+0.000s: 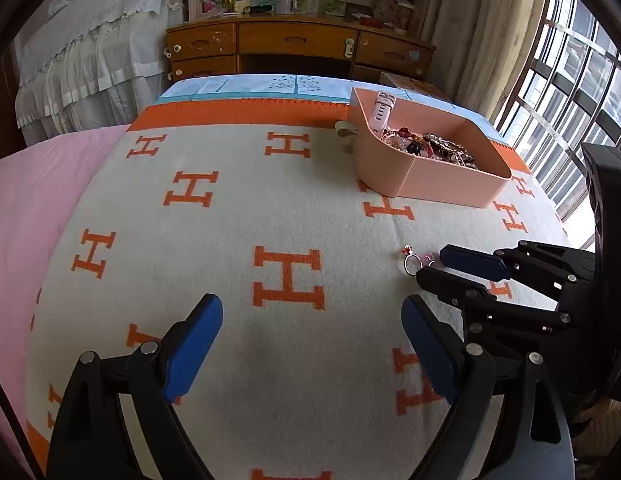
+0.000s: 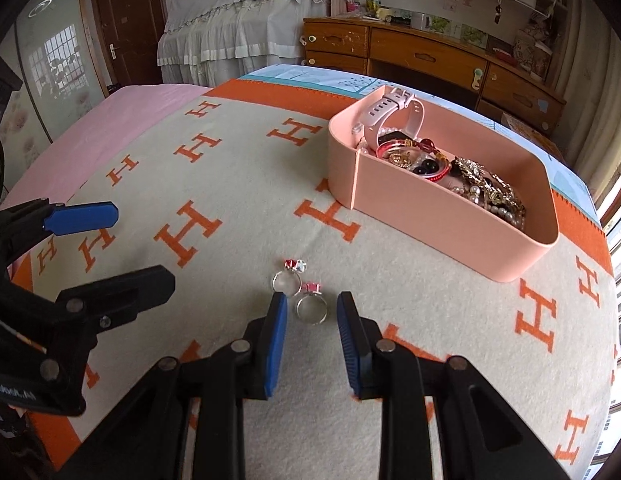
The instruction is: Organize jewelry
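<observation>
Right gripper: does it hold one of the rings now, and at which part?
Nothing is held. The right gripper is open around the nearer ring, which lies on the blanket; its pads do not press it. The left gripper is empty.

cream blanket (image 2: 246, 184) with orange H's, peachy-pink box (image 2: 430, 216), silver rings (image 2: 310, 308) with pink-red stones, blue pads (image 2: 275, 344) on black tools
</observation>
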`<action>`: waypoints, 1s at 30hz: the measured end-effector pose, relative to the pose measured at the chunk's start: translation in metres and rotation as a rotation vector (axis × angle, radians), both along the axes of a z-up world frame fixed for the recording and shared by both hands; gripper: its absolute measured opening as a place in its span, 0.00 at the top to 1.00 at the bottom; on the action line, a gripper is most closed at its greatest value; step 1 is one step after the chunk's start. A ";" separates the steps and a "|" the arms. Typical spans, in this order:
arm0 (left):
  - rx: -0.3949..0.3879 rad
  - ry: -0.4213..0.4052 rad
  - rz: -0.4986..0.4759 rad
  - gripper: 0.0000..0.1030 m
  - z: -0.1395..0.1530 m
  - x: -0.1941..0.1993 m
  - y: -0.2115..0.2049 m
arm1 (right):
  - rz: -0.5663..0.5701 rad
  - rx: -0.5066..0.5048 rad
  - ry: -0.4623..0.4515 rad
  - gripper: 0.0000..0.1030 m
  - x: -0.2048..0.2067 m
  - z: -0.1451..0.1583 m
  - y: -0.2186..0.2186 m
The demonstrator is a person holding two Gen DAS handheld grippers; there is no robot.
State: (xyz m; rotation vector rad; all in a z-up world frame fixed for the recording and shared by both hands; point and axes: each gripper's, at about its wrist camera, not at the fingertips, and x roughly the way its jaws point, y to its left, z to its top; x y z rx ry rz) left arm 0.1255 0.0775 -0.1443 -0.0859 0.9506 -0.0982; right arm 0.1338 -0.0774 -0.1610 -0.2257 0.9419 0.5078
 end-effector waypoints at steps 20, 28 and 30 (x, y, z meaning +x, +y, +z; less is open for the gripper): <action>-0.018 0.016 -0.052 0.15 -0.001 0.027 -0.056 | -0.194 0.137 0.005 0.84 -0.004 0.006 -0.065; 0.100 0.068 -0.026 0.34 -0.017 0.047 -0.090 | -0.219 0.190 -0.020 0.84 -0.020 0.014 -0.087; 0.092 0.078 -0.012 0.36 -0.020 0.050 -0.090 | -0.220 0.199 -0.018 0.84 -0.020 0.014 -0.090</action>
